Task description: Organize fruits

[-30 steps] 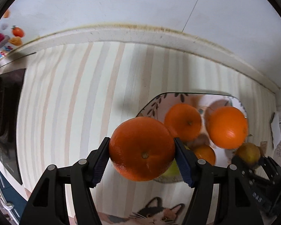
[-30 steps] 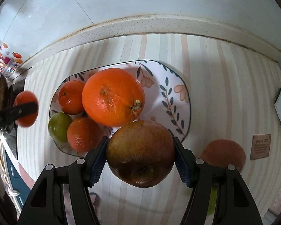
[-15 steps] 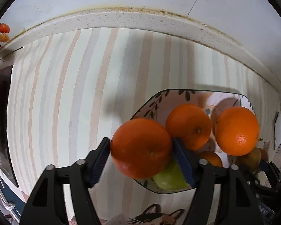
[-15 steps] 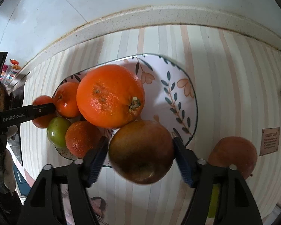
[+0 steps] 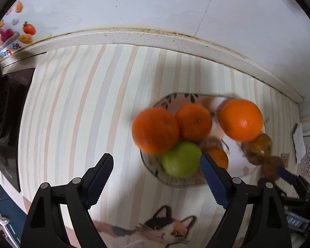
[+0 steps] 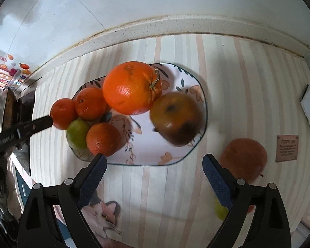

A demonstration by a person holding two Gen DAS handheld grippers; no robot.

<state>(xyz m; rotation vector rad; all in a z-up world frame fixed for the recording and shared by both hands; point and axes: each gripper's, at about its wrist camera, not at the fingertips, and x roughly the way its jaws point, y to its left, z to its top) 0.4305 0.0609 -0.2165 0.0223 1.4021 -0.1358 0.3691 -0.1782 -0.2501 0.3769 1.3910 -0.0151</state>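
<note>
A floral plate [image 6: 188,82] [image 5: 175,180] on the striped mat holds a big orange [image 6: 131,87] [image 5: 240,119], smaller oranges [image 6: 91,103] [image 6: 103,138] [image 5: 193,122] and a green fruit [image 6: 77,133] [image 5: 180,158]. My left gripper [image 5: 157,165] is open and empty; a blurred orange [image 5: 155,130] [image 6: 63,113] sits at the plate's left rim just beyond it. My right gripper [image 6: 155,165] is open and empty; a brownish apple [image 6: 176,119] [image 5: 258,143] lies blurred on the plate's right side.
A reddish fruit [image 6: 243,159] and a green one [image 6: 221,210] lie on the mat right of the plate. A small brown sign [image 6: 286,147] sits further right. A dark cooktop [image 5: 8,113] is at the left. The wall ledge [image 5: 155,37] runs behind.
Both grippers have opened. The left one let go of its orange at the plate's left rim; the right one let go of the brownish apple onto the plate. Both pulled back a little.
</note>
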